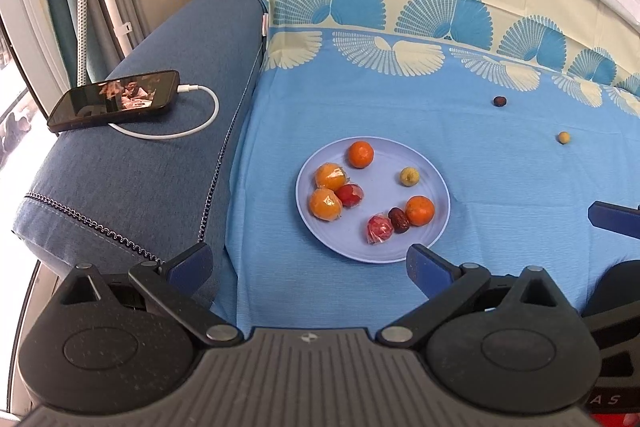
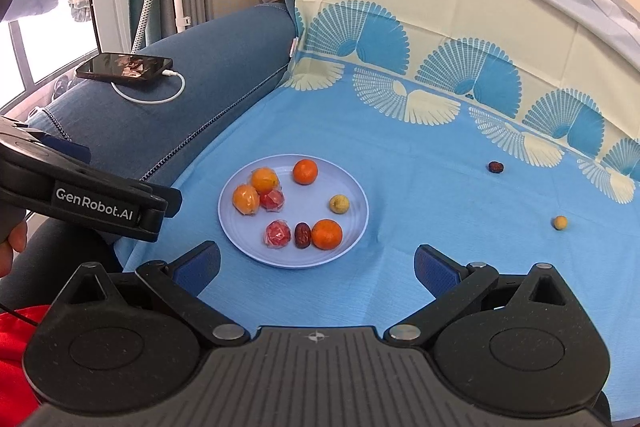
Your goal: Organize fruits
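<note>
- The left gripper (image 1: 310, 267) has its two blue fingers spread wide and holds nothing; it hovers just in front of the near edge of the plate (image 1: 420, 163)
- The right gripper (image 2: 318, 269) is also wide apart and empty, above the blue cloth (image 2: 440, 195) near the front of the plate
- The pale round plate lies on the cloth, close to the blue sofa arm (image 1: 160, 163)
- On the plate are two bare oranges (image 1: 360, 154), one at the far side and one at the near right side
- Two oranges wrapped in clear film (image 1: 326, 203) sit together at the left side, touching a wrapped red fruit (image 1: 349, 195)
- A second wrapped red fruit (image 1: 379, 227) lies at the front, beside a dark red date (image 1: 399, 219) that touches the near orange
- A small yellow-green fruit (image 1: 409, 176) stands alone on the right part of the plate
- Off the plate, on the cloth, a dark date (image 2: 495, 167) and a small yellow fruit (image 2: 560, 222) lie well apart from it, to the right
- A phone (image 1: 114, 99) with a white cable (image 1: 192, 123) rests on the sofa arm
</note>
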The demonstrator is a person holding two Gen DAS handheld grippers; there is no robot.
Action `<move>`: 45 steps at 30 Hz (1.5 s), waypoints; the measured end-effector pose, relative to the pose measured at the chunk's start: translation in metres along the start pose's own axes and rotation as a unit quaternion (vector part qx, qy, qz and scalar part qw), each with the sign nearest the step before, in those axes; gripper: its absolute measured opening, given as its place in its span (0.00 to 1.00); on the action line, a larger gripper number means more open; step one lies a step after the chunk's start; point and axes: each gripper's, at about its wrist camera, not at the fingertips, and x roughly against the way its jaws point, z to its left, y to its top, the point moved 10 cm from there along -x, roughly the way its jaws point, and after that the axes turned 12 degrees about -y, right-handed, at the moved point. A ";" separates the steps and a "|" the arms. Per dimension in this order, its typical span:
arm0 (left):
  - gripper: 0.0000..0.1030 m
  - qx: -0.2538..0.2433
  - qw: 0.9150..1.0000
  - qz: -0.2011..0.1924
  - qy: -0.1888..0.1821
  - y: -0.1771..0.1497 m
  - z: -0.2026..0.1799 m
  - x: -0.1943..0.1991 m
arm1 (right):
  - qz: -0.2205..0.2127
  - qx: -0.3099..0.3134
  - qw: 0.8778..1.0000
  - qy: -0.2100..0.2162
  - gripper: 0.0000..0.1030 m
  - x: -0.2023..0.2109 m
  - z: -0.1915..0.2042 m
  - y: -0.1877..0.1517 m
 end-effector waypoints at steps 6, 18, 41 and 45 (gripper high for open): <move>1.00 0.001 1.000 0.000 0.000 0.000 0.000 0.000 | 0.002 0.003 1.000 -0.001 0.99 0.001 0.002 -0.001; 1.00 -0.002 1.000 0.006 -0.001 -0.001 -0.001 -0.003 | 0.006 0.002 1.000 0.002 0.99 -0.002 0.002 -0.004; 1.00 -0.009 1.000 0.024 0.004 0.005 -0.008 -0.019 | 0.023 -0.028 0.999 -0.001 0.99 -0.019 -0.013 -0.009; 1.00 -0.011 1.000 0.027 0.005 0.010 -0.010 -0.024 | 0.029 -0.038 0.999 -0.003 0.99 -0.025 -0.018 -0.010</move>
